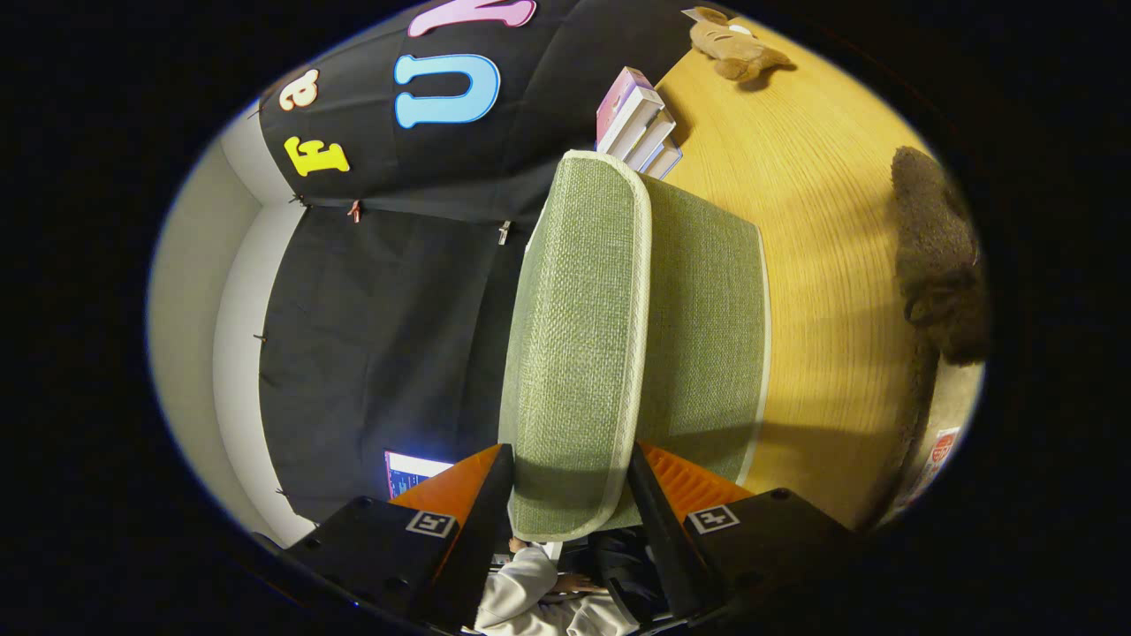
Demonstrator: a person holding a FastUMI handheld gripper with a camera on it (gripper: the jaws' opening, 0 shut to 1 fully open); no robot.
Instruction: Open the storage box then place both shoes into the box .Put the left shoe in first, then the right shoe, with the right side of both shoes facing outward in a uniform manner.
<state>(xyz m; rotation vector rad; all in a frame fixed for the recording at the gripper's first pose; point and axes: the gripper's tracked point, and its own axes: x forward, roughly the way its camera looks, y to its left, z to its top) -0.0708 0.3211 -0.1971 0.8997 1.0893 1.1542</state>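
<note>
The wooden counter (pixel 822 265) lies bare around the green fabric storage box (pixel 707 336). Its white-piped lid (pixel 579 336) sits pinched between the fingers of the hand-held gripper (pixel 570 486). Beyond stand stacked books (pixel 641 124); a fuzzy brown shoe (pixel 941 256) lies well apart.

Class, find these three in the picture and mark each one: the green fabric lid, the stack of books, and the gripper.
green fabric lid (pixel 579 344), gripper view, on its woven face, between the fingers.
stack of books (pixel 638 124), gripper view, on the page edges.
gripper (pixel 570 481), gripper view, midway between fingertips, shut on the lid.
</note>
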